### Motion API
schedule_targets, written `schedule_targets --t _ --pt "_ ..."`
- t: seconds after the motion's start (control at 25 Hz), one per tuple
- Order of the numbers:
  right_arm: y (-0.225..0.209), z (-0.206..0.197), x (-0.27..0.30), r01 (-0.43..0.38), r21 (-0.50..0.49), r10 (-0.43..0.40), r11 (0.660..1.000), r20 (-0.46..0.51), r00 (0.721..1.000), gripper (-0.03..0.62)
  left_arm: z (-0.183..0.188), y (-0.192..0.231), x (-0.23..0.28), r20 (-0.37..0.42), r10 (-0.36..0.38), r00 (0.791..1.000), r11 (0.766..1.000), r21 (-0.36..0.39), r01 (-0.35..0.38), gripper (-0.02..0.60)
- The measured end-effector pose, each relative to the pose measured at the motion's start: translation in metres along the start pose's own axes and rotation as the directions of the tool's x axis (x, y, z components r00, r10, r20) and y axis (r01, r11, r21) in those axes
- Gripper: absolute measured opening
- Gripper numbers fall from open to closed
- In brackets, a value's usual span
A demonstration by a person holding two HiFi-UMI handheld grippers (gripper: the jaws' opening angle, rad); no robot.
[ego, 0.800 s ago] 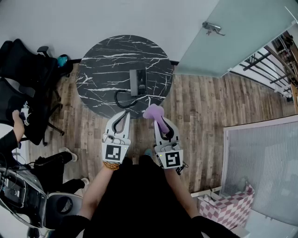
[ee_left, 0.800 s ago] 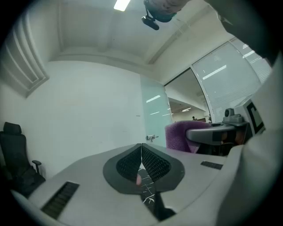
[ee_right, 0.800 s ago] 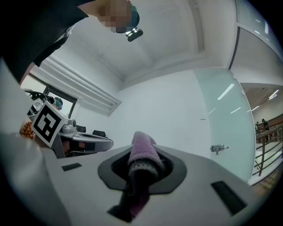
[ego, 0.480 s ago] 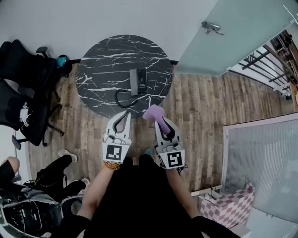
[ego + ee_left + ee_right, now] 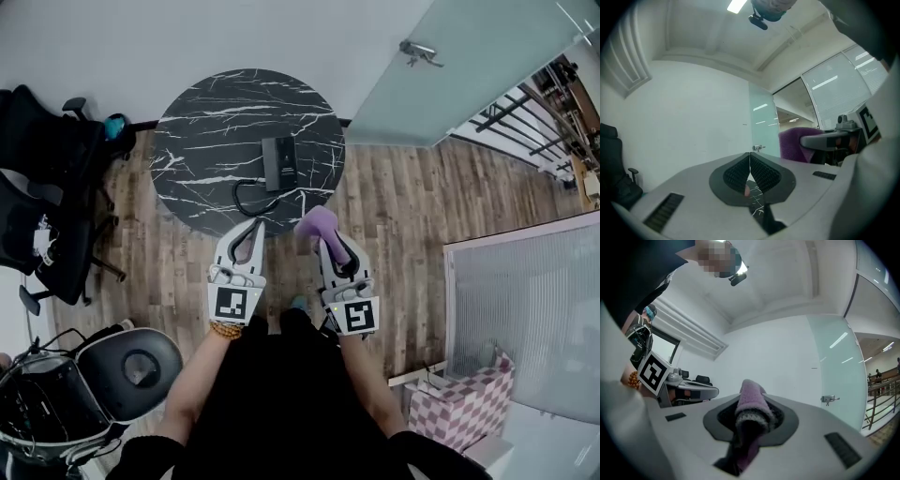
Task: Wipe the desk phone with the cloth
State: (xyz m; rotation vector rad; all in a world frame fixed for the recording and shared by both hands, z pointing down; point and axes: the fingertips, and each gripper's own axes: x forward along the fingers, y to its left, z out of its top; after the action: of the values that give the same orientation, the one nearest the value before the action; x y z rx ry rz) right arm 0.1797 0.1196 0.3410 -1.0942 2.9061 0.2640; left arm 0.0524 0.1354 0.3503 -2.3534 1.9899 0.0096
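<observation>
The dark grey rectangular plastic desk phone (image 5: 278, 163) is lying flat on the round black marble-patterned table (image 5: 206, 131), right of the tabletop's middle, with its long side running away from the person. Its black cord (image 5: 249, 198) is curling in a loop on the tabletop, between the phone and the table's near edge. The soft purple fleecy cloth (image 5: 316, 221) is sitting clamped between the jaws of the right gripper (image 5: 325, 240), bunched into a thick fold that is sticking out past the jaw tips (a darker end is trailing down behind the pads in the right gripper view). It is hanging by the table's near edge, apart from the phone
</observation>
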Motion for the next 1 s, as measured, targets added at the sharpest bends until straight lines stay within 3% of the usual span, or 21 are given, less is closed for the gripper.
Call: schedule_targets --t 0.52,1.0 --pt "0.003 -0.008 0.02 0.065 -0.012 -0.066 0.998 -0.053 0.996 0.081 -0.013 0.019 0.008 -0.015 -0.091 0.996 0.996 0.011 0.091 0.014" --pt "-0.048 -0.045 0.085 0.027 0.044 -0.025 0.999 -0.053 0.998 0.08 -0.032 0.04 0.058 -0.104 -0.055 0.993 0.997 0.047 0.06 0.014"
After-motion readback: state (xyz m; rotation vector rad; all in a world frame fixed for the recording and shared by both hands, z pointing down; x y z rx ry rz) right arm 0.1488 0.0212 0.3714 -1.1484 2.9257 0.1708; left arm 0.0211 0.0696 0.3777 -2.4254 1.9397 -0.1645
